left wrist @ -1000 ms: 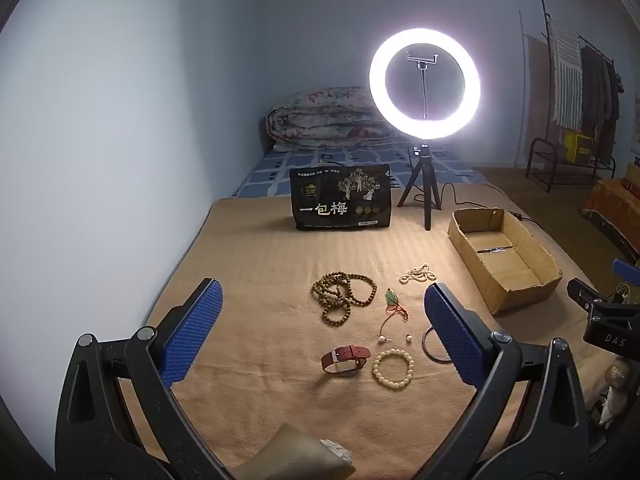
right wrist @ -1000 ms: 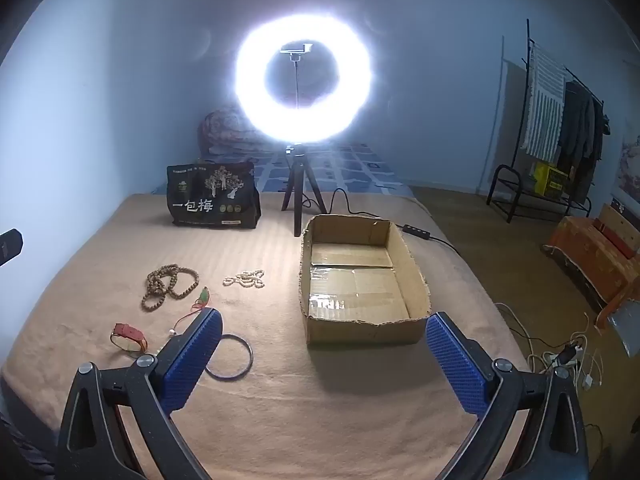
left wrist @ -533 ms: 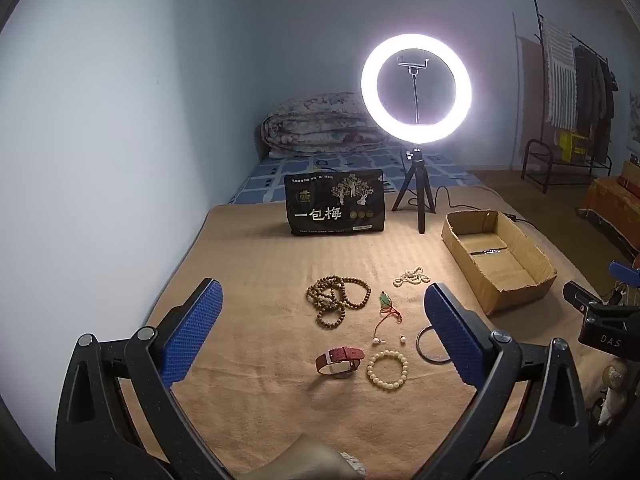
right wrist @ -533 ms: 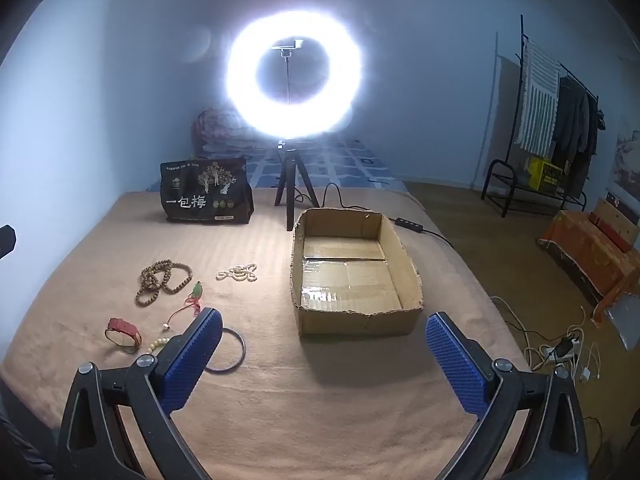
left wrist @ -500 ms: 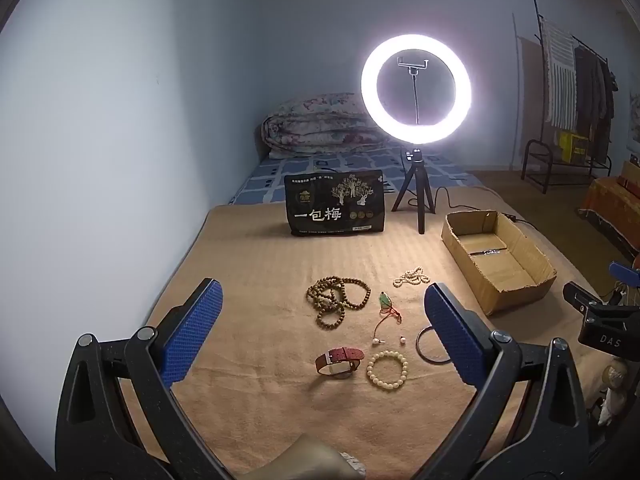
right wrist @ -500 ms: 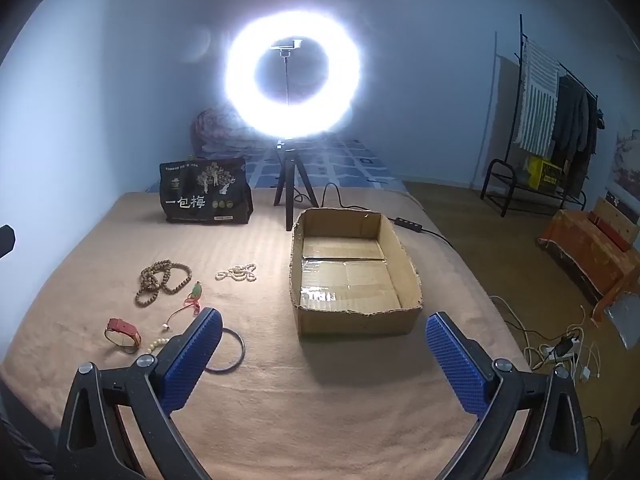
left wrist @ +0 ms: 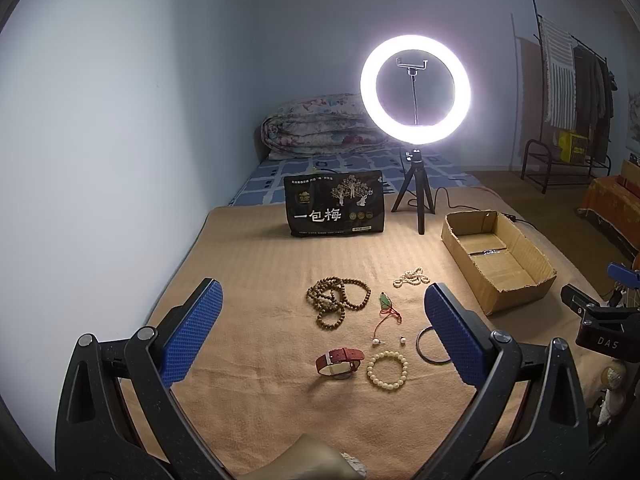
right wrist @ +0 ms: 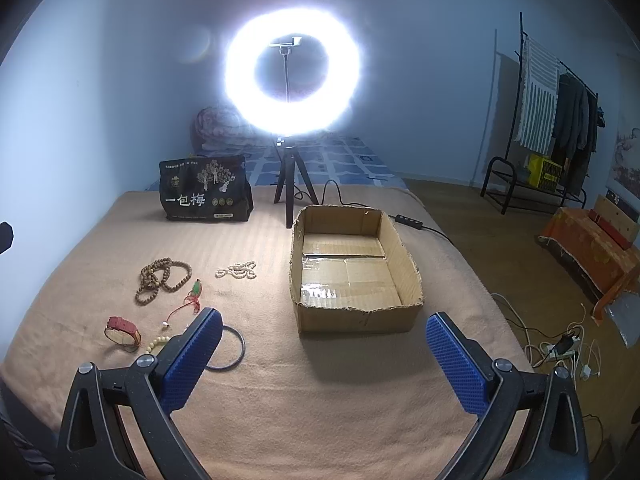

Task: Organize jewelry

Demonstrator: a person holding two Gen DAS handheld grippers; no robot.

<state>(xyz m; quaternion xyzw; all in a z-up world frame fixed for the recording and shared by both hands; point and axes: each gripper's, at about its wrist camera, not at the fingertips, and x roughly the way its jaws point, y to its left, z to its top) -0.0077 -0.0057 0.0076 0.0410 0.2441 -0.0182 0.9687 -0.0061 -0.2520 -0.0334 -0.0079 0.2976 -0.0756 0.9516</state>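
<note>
Jewelry lies scattered on the tan blanket (left wrist: 256, 264): a brown wooden bead string (left wrist: 336, 300), a small cream bead chain (left wrist: 412, 277), a green pendant on a red cord (left wrist: 386, 305), a red strap watch (left wrist: 339, 360), a cream bead bracelet (left wrist: 387, 366) and a dark bangle (right wrist: 230, 347). An empty cardboard box (right wrist: 352, 272) sits to their right. My left gripper (left wrist: 320, 328) hovers open above the near jewelry, holding nothing. My right gripper (right wrist: 322, 356) is open and empty in front of the box; its left finger (right wrist: 192, 356) overlaps the bangle.
A lit ring light on a tripod (left wrist: 415, 92) and a black printed bag (left wrist: 335, 205) stand at the back of the blanket. A cable (right wrist: 424, 226) runs off right. A wall runs along the left; a clothes rack (right wrist: 556, 112) and floor cords (right wrist: 568, 348) lie right.
Both views have shifted slightly; the jewelry and box sit a little lower and nearer in frame. Both grippers stay open and nothing has been picked up.
</note>
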